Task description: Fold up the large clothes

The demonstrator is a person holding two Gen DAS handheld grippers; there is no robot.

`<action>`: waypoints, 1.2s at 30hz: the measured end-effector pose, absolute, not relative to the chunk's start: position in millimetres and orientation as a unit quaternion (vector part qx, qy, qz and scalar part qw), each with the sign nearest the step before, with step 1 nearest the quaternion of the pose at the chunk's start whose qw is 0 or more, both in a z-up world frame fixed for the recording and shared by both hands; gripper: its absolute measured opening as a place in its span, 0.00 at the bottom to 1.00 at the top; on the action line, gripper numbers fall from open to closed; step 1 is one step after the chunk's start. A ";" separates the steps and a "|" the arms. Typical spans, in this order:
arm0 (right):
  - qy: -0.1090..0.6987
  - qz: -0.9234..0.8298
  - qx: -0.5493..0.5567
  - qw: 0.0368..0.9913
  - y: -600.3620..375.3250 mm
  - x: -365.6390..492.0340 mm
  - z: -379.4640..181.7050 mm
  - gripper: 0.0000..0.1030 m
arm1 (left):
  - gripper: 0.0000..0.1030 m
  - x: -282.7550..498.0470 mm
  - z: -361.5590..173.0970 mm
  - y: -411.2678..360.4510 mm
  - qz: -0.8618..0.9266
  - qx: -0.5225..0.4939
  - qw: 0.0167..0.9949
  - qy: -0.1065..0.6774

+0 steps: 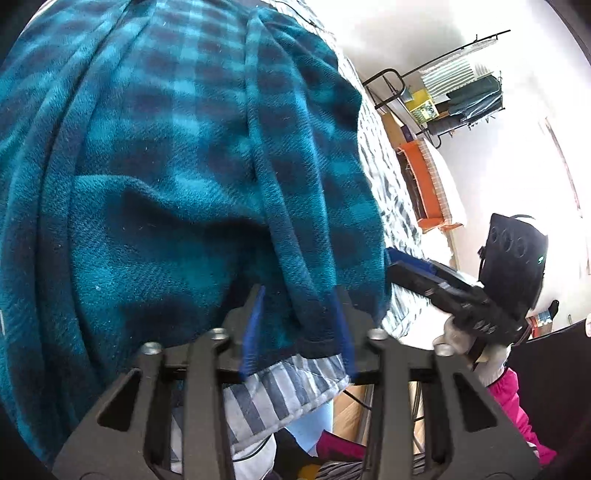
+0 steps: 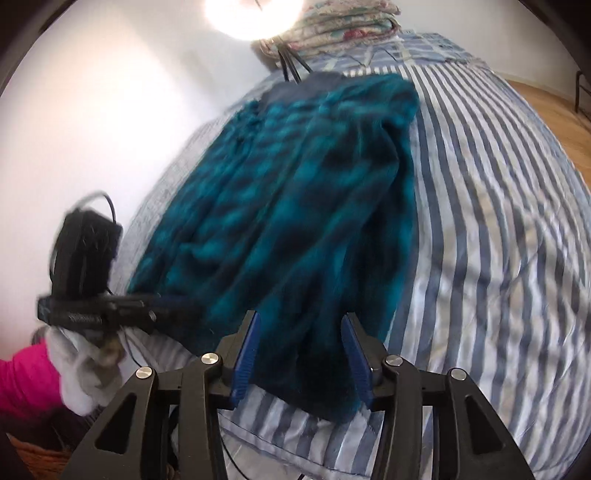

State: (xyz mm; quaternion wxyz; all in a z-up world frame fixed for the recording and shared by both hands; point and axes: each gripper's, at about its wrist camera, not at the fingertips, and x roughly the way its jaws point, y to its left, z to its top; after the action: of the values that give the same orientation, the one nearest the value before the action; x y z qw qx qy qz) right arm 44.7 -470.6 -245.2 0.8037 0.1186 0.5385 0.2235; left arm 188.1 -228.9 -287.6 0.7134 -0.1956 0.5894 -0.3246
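The teal plaid fleece garment (image 2: 288, 206) lies on the striped bed (image 2: 498, 221). Left claw (image 1: 295, 325) pinches its hem; right claw (image 2: 301, 350) stands spread astride the hem beneath. Closing carelessly could snag the bedcover.

striped bedspread (image 2: 498, 221) wide open right of the plaid garment (image 2: 295, 192), wall tight on its left, folded quilts (image 2: 332, 26) blocking the far end

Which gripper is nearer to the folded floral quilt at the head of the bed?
Neither clearly. The floral quilt lies beyond the teal plaid garment. The right gripper and the left gripper both work the garment's near hem, side by side.
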 end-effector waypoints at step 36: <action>0.449 0.190 0.115 0.866 -499.8 78.4 -198.8 0.21 | 0.08 123.3 -228.6 -267.9 -0.352 -0.052 0.790 0.500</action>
State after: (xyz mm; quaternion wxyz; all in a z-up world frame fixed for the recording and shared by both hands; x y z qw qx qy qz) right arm 78.4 -499.8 -198.8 0.8657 0.1153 0.4486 0.1899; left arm 123.3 -267.9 -228.6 0.7898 -0.0516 0.4996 -0.3520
